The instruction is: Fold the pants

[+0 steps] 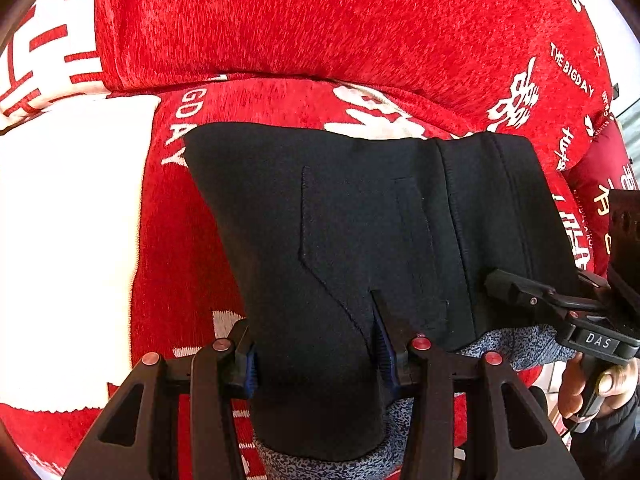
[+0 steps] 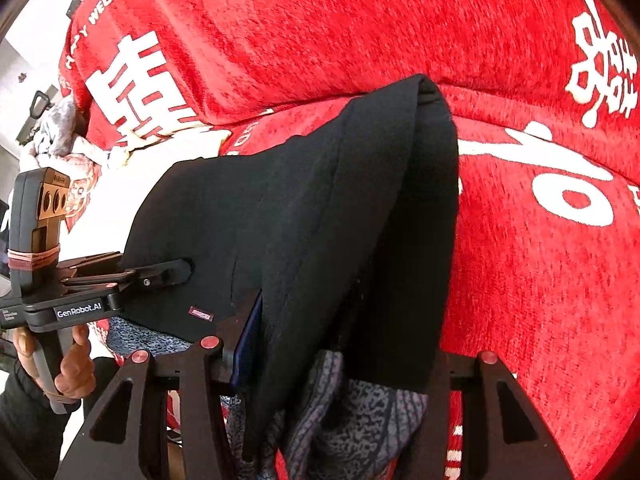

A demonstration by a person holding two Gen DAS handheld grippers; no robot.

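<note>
Black pants (image 1: 360, 232) with a speckled grey-blue lining (image 1: 516, 344) hang folded over a red sofa seat. My left gripper (image 1: 316, 360) is shut on their near edge, with thick fabric bunched between its blue pads (image 1: 384, 344). My right gripper (image 1: 520, 292) clamps the same edge further right. In the right wrist view the pants (image 2: 304, 208) rise in a ridge away from the right gripper (image 2: 340, 352), which is shut on them; its right finger is hidden by cloth. The left gripper (image 2: 160, 274) bites the pants' left side there.
A red sofa cover (image 1: 320, 20) with white lettering lies under and behind the pants. A large white patch (image 1: 60, 240) is at the left. The person's hands (image 1: 592, 384) (image 2: 72, 364) hold the gripper handles. Crumpled cloth (image 2: 60, 132) sits at the sofa's far left end.
</note>
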